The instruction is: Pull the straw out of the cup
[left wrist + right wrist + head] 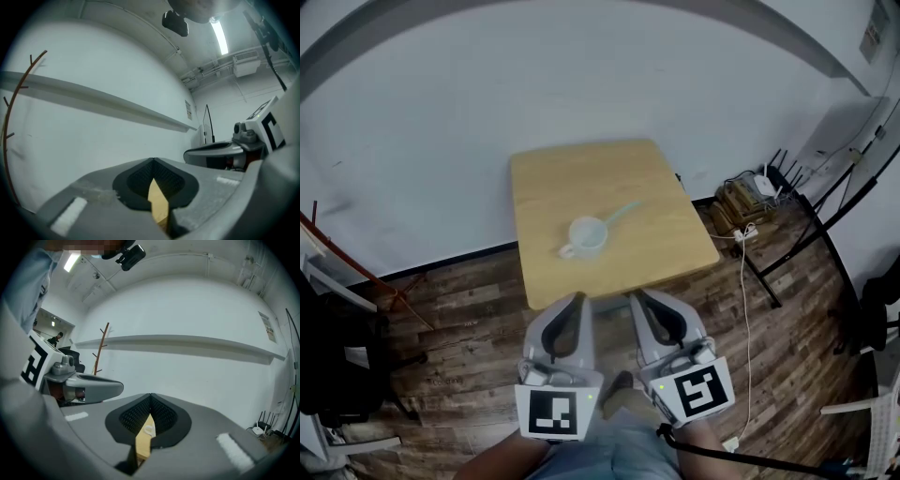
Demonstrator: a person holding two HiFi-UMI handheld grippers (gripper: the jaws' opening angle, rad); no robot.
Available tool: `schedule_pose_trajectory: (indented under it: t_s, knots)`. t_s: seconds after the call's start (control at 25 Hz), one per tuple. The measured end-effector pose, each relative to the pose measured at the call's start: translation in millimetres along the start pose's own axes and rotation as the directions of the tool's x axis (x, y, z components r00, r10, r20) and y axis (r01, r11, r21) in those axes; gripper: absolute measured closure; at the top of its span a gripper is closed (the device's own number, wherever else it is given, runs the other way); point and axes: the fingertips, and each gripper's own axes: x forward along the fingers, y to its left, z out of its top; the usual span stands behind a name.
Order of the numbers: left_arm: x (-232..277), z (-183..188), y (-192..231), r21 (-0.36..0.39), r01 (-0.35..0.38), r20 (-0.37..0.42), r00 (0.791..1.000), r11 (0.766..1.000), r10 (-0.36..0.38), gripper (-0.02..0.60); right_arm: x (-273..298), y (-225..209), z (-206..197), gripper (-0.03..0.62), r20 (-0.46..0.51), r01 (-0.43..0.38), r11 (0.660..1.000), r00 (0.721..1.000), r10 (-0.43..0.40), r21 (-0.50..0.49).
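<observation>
Both claws are pressed together at the tips and pinch nothing: the left claw point(577, 300) and right claw point(638, 298) lie side by side, tips at the near edge of the counter point(553, 178). Ahead of them, apart from both, stands the white cup point(588, 234), its straw point(623, 214) leaning off toward the right claw's side. Only the head view shows the straw; the right gripper view catches a sliver of cup beyond its pads, the left gripper view only wood
</observation>
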Motion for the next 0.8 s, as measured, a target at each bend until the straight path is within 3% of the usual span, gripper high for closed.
schedule_pose_trajectory:
  t_s: [0.4, 0.8]
  knots:
    - [30.0, -20.0, 9.8, -0.028, -0.027, -0.052, 0.998, 0.999, 0.025, 0.571, 24.8, -17.1, -19.9, 0.586, -0.048, -0.023, 0.998, 0.999, 0.025, 0.051]
    - [101.6, -31.3, 15.1, 0.019, -0.101, -0.105, 0.989, 0.995, 0.102, 0.571, 74.1, -73.4, -44.5, 0.588, -0.043, -0.121, 0.988, 0.991, 0.125, 0.094]
